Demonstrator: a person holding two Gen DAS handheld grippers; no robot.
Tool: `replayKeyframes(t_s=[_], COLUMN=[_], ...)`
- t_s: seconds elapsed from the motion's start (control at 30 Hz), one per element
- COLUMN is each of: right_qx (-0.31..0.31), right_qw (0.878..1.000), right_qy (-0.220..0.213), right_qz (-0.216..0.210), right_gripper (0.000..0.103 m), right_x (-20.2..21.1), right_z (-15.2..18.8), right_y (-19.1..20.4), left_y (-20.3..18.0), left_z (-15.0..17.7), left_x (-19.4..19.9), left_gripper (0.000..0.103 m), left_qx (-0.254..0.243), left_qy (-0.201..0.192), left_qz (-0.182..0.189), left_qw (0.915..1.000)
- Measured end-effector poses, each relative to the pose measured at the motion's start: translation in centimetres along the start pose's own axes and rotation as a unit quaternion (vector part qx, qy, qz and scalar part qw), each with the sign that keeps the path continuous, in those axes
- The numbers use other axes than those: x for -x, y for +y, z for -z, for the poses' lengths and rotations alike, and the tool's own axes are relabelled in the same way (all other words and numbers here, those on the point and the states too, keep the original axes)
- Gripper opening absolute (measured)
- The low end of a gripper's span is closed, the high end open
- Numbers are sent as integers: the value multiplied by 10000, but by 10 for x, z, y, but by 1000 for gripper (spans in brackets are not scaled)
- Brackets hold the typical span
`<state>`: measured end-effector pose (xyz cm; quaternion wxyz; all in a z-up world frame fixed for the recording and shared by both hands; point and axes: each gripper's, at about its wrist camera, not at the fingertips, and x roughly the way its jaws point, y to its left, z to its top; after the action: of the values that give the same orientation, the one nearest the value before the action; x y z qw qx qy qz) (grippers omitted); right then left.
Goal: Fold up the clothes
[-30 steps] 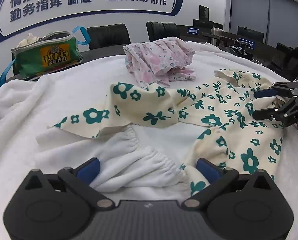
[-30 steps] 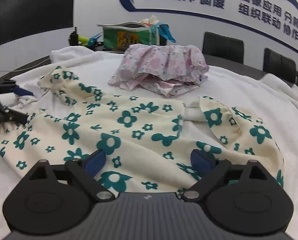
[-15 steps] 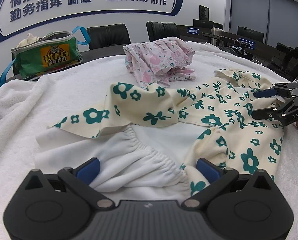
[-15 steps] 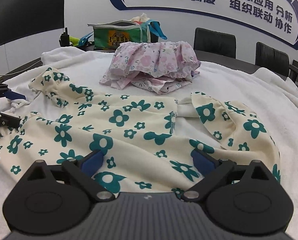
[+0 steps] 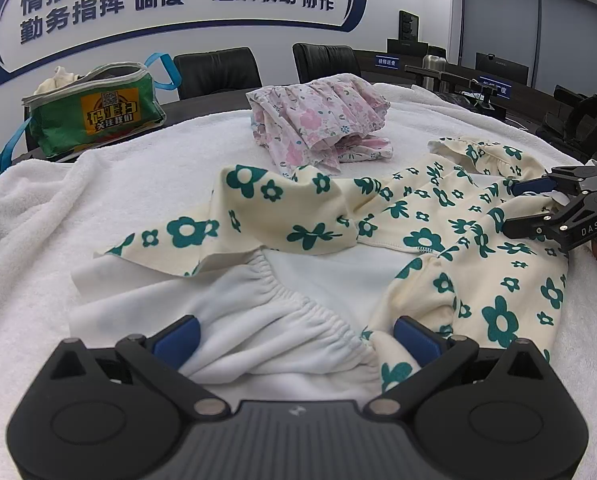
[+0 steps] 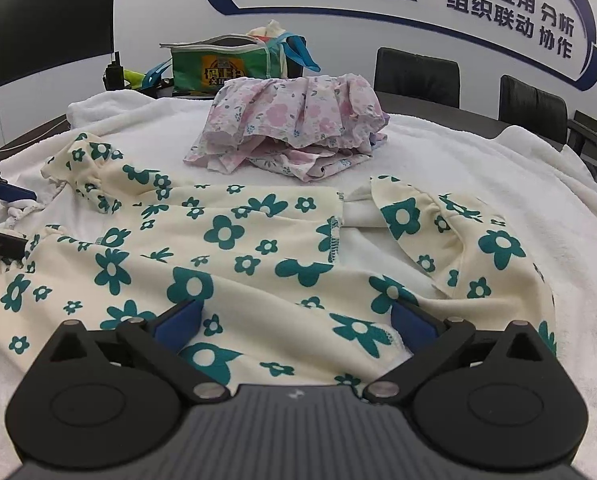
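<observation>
Spreading its jaws further, the right tool (image 6: 294, 326) now stands wide over the flowered garment (image 6: 234, 256); the left tool (image 5: 296, 334) stands wide at the near waistband.

The right gripper's (image 6: 294, 326) body is covering the near hem of the cream floral garment (image 6: 234, 264). In the left wrist view, the left gripper (image 5: 296, 334) is concealing the white elastic edge beneath it. The green bag (image 6: 226, 66) is partly lying behind the pink garment (image 6: 294, 120).
</observation>
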<state>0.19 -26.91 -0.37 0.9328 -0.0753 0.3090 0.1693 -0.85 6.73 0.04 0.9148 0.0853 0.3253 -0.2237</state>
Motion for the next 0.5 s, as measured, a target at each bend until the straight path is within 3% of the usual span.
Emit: replayKeyframes(t_s=[0.5], right_qx=[-25], right_qw=[10000], right_qy=[1], right_qz=[13], right_gripper=[102], right_x=[0], right_z=[0], right_y=[-1], left_y=[0], left_z=[0], left_x=[0], left_gripper=[103], left_qx=[1], left_qy=[-1], left_qz=[-1], left_qw=[10000])
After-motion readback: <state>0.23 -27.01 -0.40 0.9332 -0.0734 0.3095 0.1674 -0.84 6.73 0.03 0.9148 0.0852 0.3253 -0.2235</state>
